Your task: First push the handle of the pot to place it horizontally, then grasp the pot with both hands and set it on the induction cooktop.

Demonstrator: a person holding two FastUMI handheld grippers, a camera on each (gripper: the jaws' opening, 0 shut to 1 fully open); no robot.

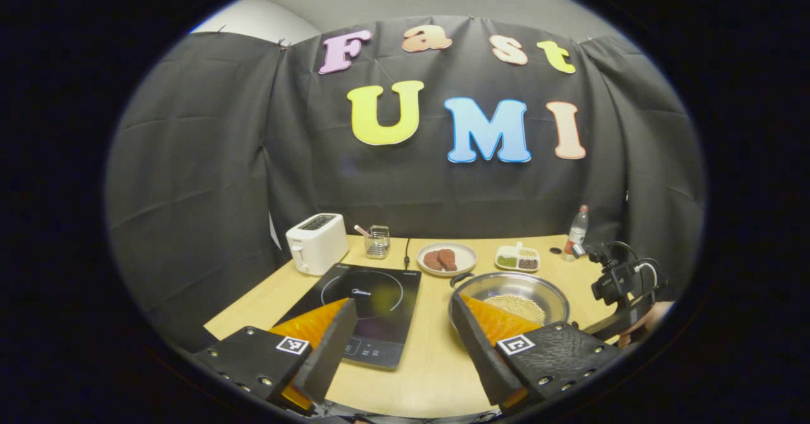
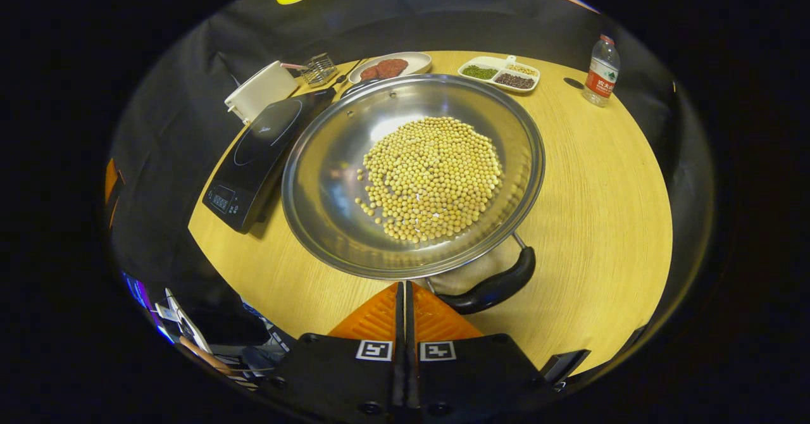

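Hovering low over the near edge of the wooden table [image 2: 607, 177], the right gripper [image 2: 405, 294] has its two fingers pressed together with nothing between them, their tips just beside the black handle [image 2: 497, 285] of the steel pot [image 2: 335, 177]; whether they touch it is hard to tell. The pot sits on the table, holding a heap of soybeans [image 2: 430, 177], its handle curving along the rim on the near right. Just beside it on the left lies the black induction cooktop [image 2: 253, 158]. In the left gripper view, the left gripper [image 1: 405, 342] is spread wide and empty, framing bare table between cooktop [image 1: 373, 304] and pot [image 1: 516, 288]. Farther back stand a white toaster [image 1: 316, 242], a wire holder [image 1: 378, 240], a plate of meat [image 1: 446, 258], a divided tray of beans [image 1: 517, 258] and a water bottle [image 1: 576, 229].
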